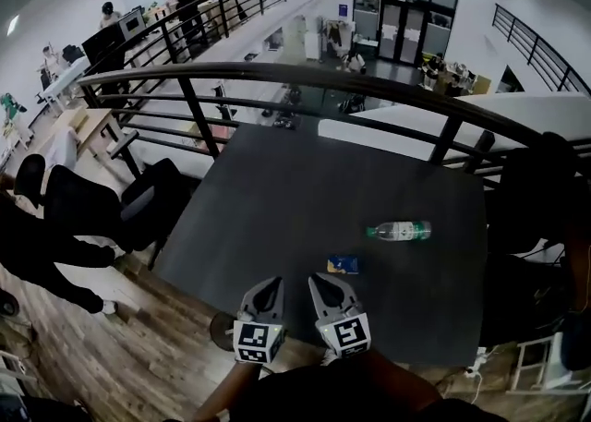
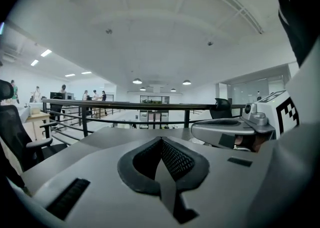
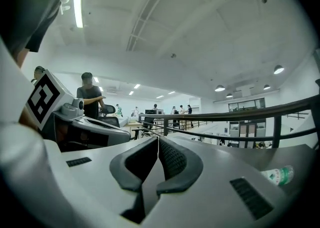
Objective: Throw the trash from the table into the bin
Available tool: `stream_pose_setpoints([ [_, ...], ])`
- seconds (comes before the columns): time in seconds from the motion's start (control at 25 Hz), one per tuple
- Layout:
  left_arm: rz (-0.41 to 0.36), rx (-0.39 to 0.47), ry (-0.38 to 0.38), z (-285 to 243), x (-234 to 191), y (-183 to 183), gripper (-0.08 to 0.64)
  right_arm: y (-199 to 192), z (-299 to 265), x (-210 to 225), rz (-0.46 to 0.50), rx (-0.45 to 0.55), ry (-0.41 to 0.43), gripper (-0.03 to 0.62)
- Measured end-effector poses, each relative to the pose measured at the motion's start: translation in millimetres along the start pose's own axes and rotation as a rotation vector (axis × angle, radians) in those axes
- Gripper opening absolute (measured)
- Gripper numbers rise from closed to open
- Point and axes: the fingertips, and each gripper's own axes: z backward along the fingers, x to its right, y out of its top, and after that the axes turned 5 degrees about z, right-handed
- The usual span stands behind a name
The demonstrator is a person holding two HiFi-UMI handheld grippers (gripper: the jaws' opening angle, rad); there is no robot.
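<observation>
My left gripper sits at the near edge of the dark table. In its own view the jaws are pressed together with nothing between the pads. No trash lies ahead of it on that side, only bare tabletop running out to the railing.

Just to its right is my right gripper, likewise fully closed and empty, its pads meeting along one line. This is the hand nearer the trash. A small blue packet lies flat on the table just beyond its tip and slightly to the right.

Farther out and farther right lies a clear plastic bottle with a green label. It is on its side, with its long axis running roughly across the table from left to right. The right gripper view catches it low at the right edge.

I judge that the right hand takes the packet first, and the jaws must open before they can close on anything. I can see no bin in any view.
</observation>
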Motion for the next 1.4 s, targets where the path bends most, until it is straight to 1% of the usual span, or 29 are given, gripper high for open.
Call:
stream_pose_setpoints([
  [0.2,-0.026,-0.019,-0.081,-41.3,46.9,-2.1,0.023,-6.8,29.1,54.8,-0.004,0.015,-0.097,0.025],
  [0.28,-0.038,-0.033,-0.099,-56.1,62.2,-5.1,0.023,-9.9,41.1,72.9,-0.004,0.013,-0.124,0.025],
  [0.48,-0.058,-0.069,-0.129,-78.5,89.6,-14.0,0.023,-17.8,67.7,105.3,-0.026,-0.001,-0.190,0.025],
  [0.6,-0.074,-0.099,-0.154,-85.1,99.6,-21.5,0.023,-25.4,76.9,115.9,-0.034,-0.016,-0.222,0.025],
  [0.84,-0.085,-0.162,-0.195,-103.7,103.6,-43.8,0.023,-38.4,79.5,135.5,-0.033,-0.039,-0.264,0.025],
  [1.04,-0.103,-0.180,-0.231,-125.7,101.1,-52.3,0.023,-51.7,73.7,148.0,-0.044,-0.062,-0.306,0.025],
  [1.4,-0.120,-0.212,-0.278,-153.4,89.2,-59.7,0.023,-71.7,50.3,149.3,-0.081,-0.109,-0.310,0.025],
])
